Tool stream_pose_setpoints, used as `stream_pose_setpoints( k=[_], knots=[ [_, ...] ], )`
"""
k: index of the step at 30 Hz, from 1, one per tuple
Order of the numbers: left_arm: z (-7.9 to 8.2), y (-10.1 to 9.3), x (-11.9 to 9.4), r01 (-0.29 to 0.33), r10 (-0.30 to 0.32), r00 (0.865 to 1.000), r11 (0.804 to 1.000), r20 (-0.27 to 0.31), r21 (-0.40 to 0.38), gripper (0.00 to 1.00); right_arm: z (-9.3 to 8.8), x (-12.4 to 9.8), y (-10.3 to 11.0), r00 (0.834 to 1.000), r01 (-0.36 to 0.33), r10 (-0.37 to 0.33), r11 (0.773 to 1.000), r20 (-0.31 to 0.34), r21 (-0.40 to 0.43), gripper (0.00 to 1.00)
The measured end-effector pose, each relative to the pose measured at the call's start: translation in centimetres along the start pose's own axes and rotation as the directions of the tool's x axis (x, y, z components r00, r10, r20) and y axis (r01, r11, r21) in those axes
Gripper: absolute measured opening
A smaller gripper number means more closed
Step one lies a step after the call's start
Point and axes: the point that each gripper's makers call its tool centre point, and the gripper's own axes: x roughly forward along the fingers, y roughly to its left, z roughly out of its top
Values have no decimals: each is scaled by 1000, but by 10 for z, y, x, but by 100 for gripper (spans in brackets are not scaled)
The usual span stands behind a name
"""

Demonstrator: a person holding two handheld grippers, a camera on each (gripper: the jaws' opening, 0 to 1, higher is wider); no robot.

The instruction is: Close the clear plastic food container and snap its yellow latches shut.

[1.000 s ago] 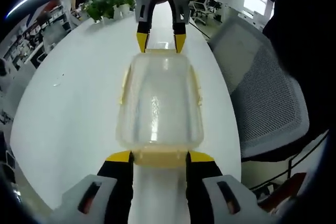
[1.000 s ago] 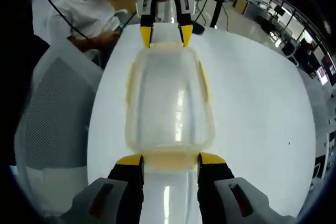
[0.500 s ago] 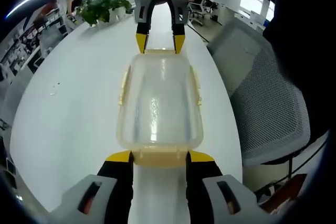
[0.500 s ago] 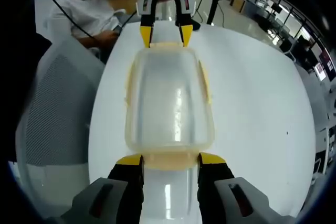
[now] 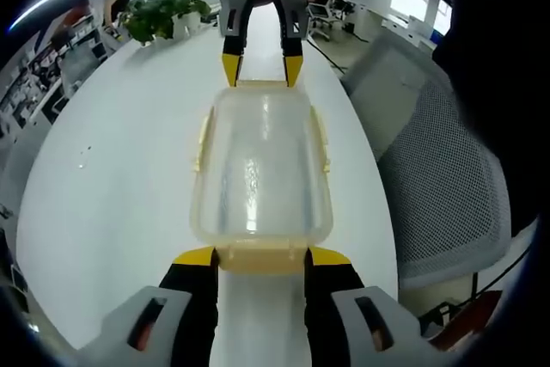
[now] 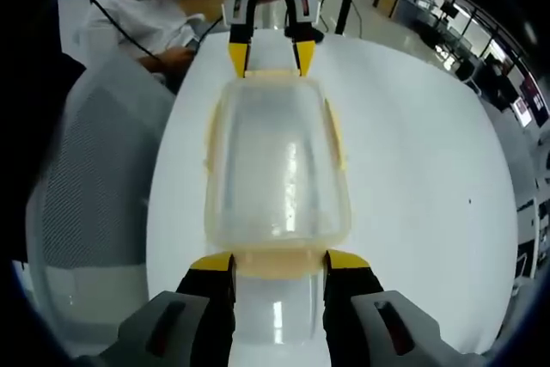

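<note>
The clear container [image 5: 260, 169] lies on the white table [image 5: 112, 178], lid on, between both grippers. The left gripper [image 5: 260, 257] and the right gripper [image 6: 278, 262] each have their jaws spread at one end latch [image 5: 262, 257], touching it.

No readable text, no labels, no brands, no numbers (background signs too blurred)
</note>
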Motion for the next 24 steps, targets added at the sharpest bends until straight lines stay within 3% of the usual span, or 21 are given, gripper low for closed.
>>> stream_pose_setpoints(
  k=[24],
  knots=[
    [35, 3, 24, 10, -10, 1000, 1000, -7, -4, 37, -41, -15, -3, 1000, -1, 1, 1000, 0, 9, 38]
  ],
)
